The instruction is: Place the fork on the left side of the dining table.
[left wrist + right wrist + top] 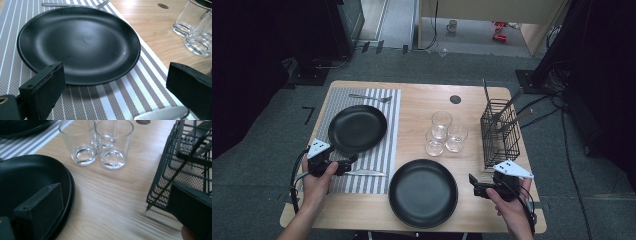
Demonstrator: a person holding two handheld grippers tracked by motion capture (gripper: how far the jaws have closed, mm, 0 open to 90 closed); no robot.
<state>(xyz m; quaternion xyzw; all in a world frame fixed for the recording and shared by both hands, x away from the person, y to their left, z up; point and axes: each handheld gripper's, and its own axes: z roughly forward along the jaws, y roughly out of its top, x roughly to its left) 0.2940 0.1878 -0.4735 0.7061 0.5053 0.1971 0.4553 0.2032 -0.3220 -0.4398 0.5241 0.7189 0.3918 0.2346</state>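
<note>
Left gripper [346,164] low over the striped mat [384,150], at its near edge, jaws wide apart and holding nothing. A knife [366,173] lies flat on the mat just in front of the jaws, blade pointing toward table centre; in the left gripper view its tip [162,113] shows between the jaws, nearer the right one. Cannot tell whether a jaw touches it.

Far plate [357,128] sits on the mat, just beyond the left gripper. In the left gripper view the same plate [77,42] lies straight ahead, empty, matte black. A fork [370,98] lies across the mat's far end, behind the plate.

Right gripper [476,189] near the table's front right corner, jaws also apart and empty. It sits between the near plate [423,193] and the wire caddy [500,134]. In the right gripper view the near plate's rim [71,65] passes under the left jaw; the caddy's lower corner [160,195] is just beside the right jaw.

Near plate rests on bare wood, off the mat, at the front centre.

Three glasses [442,134] stand clustered mid-table, upright, empty, between mat and caddy. The caddy holds a few utensils, handles sticking up.
</note>
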